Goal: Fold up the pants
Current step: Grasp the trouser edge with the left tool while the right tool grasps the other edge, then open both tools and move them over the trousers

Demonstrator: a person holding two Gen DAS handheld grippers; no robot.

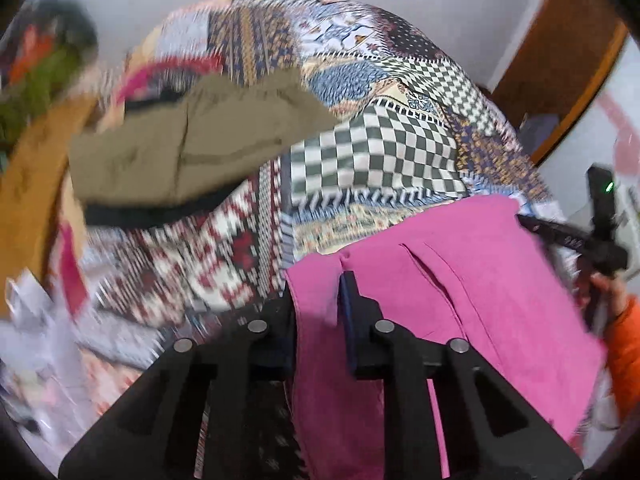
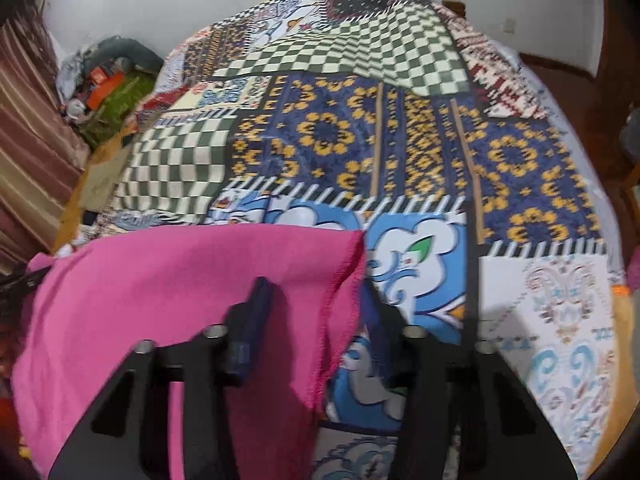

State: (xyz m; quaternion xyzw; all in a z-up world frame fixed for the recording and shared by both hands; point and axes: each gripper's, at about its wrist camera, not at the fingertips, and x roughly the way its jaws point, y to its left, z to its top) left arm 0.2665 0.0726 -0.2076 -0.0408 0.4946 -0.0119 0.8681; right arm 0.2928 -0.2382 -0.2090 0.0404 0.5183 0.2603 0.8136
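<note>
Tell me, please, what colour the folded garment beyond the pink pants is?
The folded garment is khaki-olive with a black band, clearest in the left wrist view.

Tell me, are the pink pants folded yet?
Not yet. One thing looks done: olive pants already lie folded on the patchwork bedspread. In hand: the left tongs pinch an edge of the pink pants, and the right tongs straddle the hemmed edge, though a firm pinch is hard to tell. Left: fold the pink pants and lay them down.

Soft, even indoor light; heavy motion blur in left view, milder in right; fisheye edges bowed, corners black.
</note>
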